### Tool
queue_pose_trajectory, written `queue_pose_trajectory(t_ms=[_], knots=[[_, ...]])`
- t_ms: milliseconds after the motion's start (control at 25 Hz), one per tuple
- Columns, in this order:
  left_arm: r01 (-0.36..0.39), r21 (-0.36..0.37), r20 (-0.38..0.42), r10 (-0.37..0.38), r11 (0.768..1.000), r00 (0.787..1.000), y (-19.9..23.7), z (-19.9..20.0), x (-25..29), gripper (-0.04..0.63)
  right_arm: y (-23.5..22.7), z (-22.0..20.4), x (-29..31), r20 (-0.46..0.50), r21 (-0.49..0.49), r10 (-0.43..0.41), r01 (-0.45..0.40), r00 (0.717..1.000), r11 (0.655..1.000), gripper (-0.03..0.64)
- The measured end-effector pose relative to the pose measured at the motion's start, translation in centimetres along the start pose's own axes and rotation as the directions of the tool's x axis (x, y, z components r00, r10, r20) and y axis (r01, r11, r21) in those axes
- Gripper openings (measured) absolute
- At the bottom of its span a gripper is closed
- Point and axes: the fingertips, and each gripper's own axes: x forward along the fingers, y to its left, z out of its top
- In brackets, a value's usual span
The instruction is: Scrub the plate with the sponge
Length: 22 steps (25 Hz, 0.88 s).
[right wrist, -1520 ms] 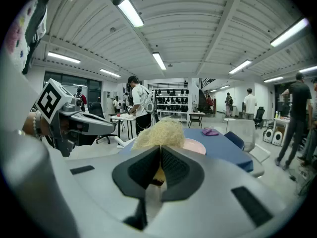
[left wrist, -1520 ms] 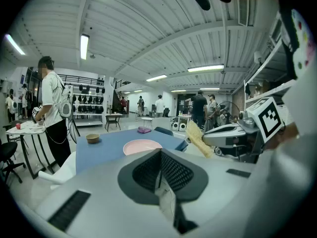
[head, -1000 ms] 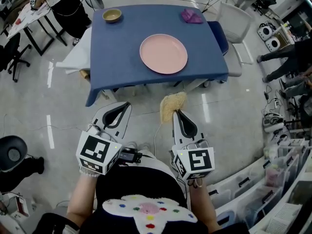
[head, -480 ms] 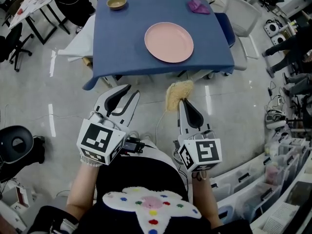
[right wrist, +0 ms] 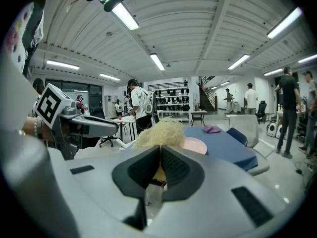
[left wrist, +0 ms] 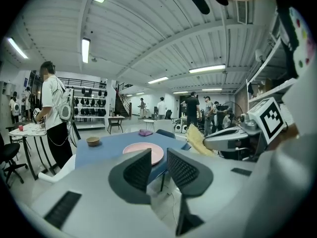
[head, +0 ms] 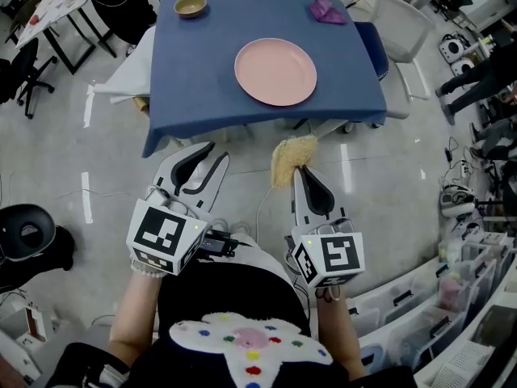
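Observation:
A pink plate [head: 275, 72] lies on the blue table [head: 202, 87] ahead of me; the same plate [left wrist: 143, 152] shows in the left gripper view and the plate [right wrist: 194, 145] in the right gripper view. My right gripper [head: 293, 166] is shut on a pale yellow sponge [head: 291, 155], held in the air short of the table's near edge. That sponge [right wrist: 159, 133] bulges out past the jaws. My left gripper [head: 199, 165] hangs beside it, also short of the table. Its jaws are opening with nothing between them.
A small tan bowl [head: 191, 6] sits at the table's far left corner and a purple cloth [head: 326, 10] at the far right. A white chair [head: 401, 31] stands right of the table. People and desks fill the room beyond. A black stool [head: 24, 241] is at my left.
The left gripper's jaws have spread apart from shut. Both grippers came a little nearer the table, and the view shifted so the table sits closer.

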Motion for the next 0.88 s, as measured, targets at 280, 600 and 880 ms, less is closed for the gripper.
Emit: queue_pose_trajectory(t_ms=[280,600,880], knots=[[-0.03,0.009,0.005,0.03,1.0,1.0,-1.7,0.1,0.3,0.086,-2.0,-0.8,-1.8,0.007,0.008,0.001,-0.001,1.0,1.0,0.018],[-0.045,-0.016,0.002,0.045,0.999,0.999,-3.2,-0.5,0.9,0.086,-4.0,-1.9,-2.8,0.013,0.025,-0.013,0.013,1.0,1.0,0.018],[-0.054,-0.016,0.0,0.054,0.998,0.999,-2.9,-0.2,2.9,0.086,-5.4,-2.1,-2.1,0.009,0.025,-0.014,0.014,1.0,1.0,0.018]])
